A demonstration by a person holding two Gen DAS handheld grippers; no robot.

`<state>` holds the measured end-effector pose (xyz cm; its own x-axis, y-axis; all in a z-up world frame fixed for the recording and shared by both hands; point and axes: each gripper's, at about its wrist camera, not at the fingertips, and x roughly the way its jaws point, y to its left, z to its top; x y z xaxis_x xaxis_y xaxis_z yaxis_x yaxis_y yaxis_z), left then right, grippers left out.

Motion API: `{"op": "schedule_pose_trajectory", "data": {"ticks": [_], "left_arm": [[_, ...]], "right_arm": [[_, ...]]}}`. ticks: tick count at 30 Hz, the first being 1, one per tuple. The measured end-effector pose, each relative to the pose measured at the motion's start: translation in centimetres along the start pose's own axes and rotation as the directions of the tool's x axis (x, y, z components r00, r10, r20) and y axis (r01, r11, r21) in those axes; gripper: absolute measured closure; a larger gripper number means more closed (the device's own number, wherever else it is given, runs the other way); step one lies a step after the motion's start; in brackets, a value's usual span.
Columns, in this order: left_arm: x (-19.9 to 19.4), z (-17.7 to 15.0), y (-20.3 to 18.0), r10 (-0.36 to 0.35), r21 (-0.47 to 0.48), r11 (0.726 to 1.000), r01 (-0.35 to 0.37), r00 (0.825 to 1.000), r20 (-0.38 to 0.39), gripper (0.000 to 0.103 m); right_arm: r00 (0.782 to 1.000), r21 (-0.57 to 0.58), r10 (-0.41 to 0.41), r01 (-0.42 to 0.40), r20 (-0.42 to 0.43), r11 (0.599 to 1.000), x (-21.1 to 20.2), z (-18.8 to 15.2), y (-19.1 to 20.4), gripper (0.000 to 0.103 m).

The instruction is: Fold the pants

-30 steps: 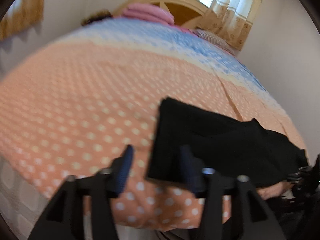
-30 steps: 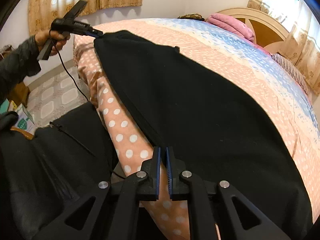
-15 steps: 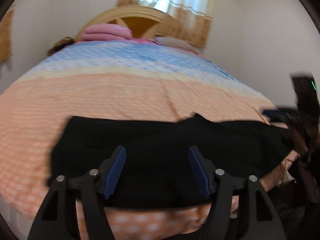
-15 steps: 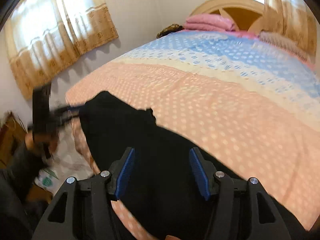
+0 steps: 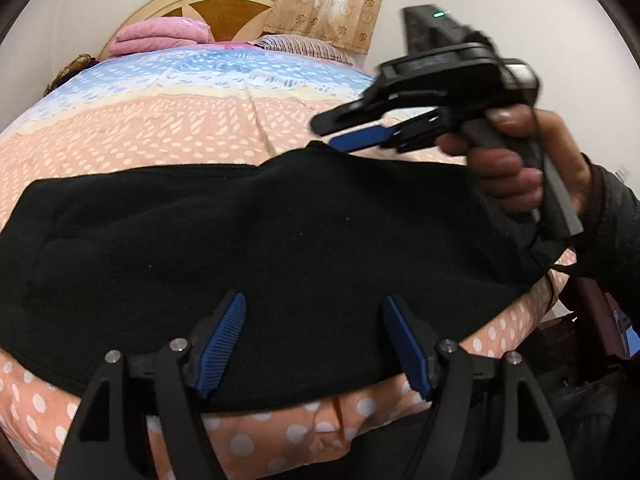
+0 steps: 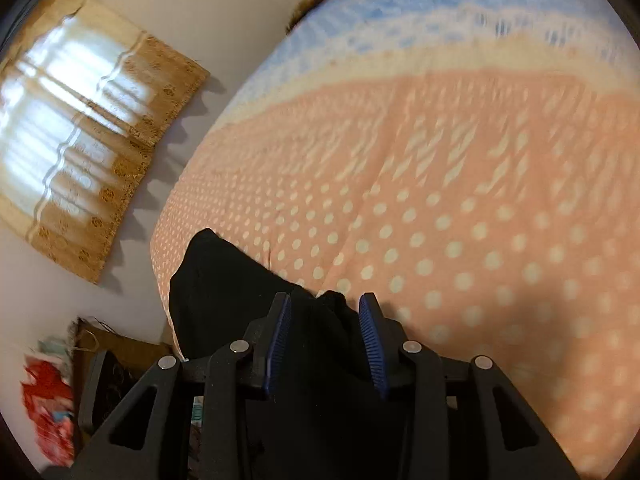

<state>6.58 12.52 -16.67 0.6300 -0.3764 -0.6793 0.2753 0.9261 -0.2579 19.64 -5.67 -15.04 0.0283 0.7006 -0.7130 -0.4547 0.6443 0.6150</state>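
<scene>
Behind the bed [image 5: 168, 120] a headboard and curtains show; the pants [image 5: 280, 240] lie across its near edge, now a shorter, thicker band than a second ago, so one fold seems done; the left tongs [image 5: 312, 344] are spread and opening, nothing between them; the right tongs [image 6: 324, 344], which let go a moment ago, are closing around a bunched fold at the far edge, probably for the next fold.

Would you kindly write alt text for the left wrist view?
Black pants lie across the near edge of a bed with a peach polka-dot cover, beneath the opening left gripper, which holds nothing. At right, a hand holds the right gripper over the pants' far edge.
</scene>
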Motion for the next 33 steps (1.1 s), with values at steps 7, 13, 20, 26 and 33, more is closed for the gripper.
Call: {"op": "schedule_pose_trajectory", "data": {"ticks": [7,13,20,26,33], "left_arm": [[-0.4,-0.7,-0.1,-0.010,-0.005,1.000,0.011,1.000,0.025,0.027],[-0.3,-1.1,-1.0,0.016,0.032,0.999,-0.017,0.999,0.036,0.020],[-1.1,-0.9,-2.0,0.039,0.012,0.999,-0.039,0.998,0.040,0.020],[-1.1,-0.5,-4.0,0.028,0.067,0.997,-0.031,0.998,0.055,0.020],[0.4,-0.2,-7.1,-0.014,0.186,0.983,0.006,0.999,0.039,0.020]], "right_arm": [[0.994,-0.048,-0.017,0.022,0.105,0.999,-1.0,0.1,1.7,0.099],[0.984,-0.073,-0.145,0.153,0.099,0.986,0.9,-0.2,0.5,0.099],[0.981,-0.098,-0.099,0.116,0.164,0.988,-5.4,-3.0,-0.8,0.040],[0.938,-0.044,-0.165,0.187,0.306,0.981,-17.6,-8.8,-5.5,0.040],[0.791,0.203,-0.408,0.354,0.456,0.913,-32.1,-19.4,-12.6,0.040]]}}
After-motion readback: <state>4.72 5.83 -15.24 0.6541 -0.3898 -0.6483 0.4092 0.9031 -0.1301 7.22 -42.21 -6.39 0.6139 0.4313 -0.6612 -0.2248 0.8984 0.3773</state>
